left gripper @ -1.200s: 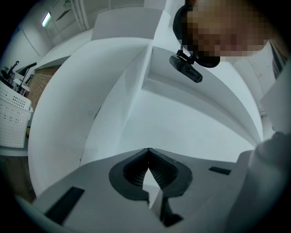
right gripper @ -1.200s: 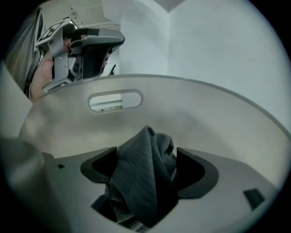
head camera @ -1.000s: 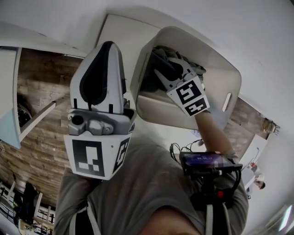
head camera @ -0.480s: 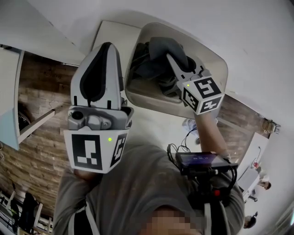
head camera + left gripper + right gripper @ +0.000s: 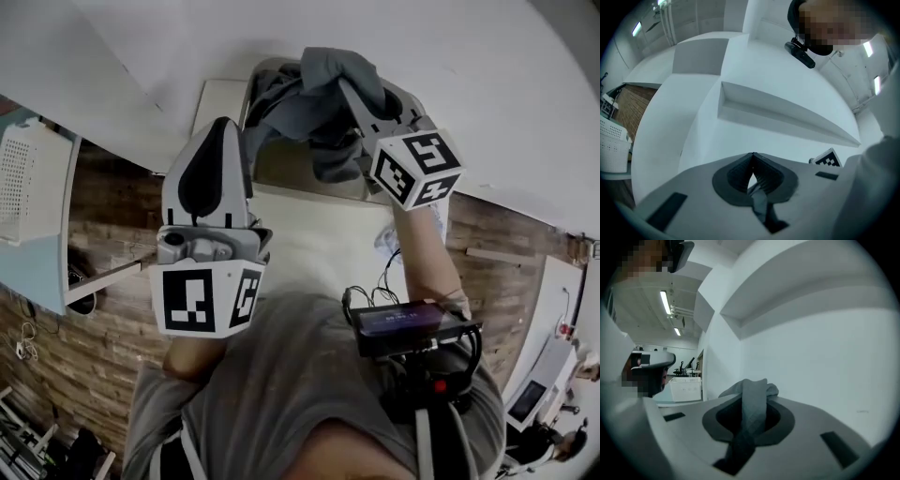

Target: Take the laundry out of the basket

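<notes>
R gripper (image 5: 342, 89), jaws just clamped onto grey cloth (image 5: 323, 70), holds it at 12 o'clock over basket (image 5: 295, 173). L gripper (image 5: 218, 127) pinched together, empty, 9 o'clock. We judge cloth soft, light: grab bunched folds.

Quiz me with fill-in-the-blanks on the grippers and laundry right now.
1. The right gripper is shut on a ___ garment.
2. The left gripper has its jaws ___, holding nothing.
3. The garment hangs over a white ___.
Missing: grey; shut; basket.
Note: the right gripper's jaws have just been closing, with the garment between them.
</notes>
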`<state>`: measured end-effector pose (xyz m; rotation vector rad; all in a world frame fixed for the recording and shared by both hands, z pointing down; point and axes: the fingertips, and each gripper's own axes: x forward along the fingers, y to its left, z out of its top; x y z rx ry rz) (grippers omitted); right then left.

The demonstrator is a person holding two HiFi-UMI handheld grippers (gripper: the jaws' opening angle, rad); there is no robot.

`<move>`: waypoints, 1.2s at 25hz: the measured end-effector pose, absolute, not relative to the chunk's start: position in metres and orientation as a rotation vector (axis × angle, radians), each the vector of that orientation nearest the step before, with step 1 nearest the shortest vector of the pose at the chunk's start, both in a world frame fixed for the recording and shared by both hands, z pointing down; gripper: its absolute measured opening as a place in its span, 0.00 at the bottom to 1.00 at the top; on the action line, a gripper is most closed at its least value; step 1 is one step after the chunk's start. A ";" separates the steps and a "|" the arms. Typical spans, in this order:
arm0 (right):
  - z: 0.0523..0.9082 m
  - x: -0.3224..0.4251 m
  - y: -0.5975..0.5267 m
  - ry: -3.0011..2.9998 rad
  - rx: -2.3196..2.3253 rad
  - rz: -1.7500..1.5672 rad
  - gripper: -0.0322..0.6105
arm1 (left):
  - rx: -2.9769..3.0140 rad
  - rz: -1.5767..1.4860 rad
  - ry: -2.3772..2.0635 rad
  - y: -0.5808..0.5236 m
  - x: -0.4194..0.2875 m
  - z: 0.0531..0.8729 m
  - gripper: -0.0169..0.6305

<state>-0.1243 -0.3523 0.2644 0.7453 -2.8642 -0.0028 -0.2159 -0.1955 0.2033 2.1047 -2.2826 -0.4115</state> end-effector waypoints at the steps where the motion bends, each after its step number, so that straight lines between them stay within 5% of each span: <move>1: 0.249 -0.123 -0.350 -2.897 0.748 -0.027 0.13 | 2.118 -0.414 -2.277 -0.190 -0.209 0.200 0.04; 17: 0.016 -0.068 -0.227 -3.327 0.578 -0.371 0.13 | 2.108 -0.413 -2.477 -0.066 -0.145 0.156 0.04; 30: 0.038 -0.047 -0.111 -3.342 0.406 -0.358 0.13 | 2.067 -0.366 -2.528 0.022 -0.131 0.154 0.04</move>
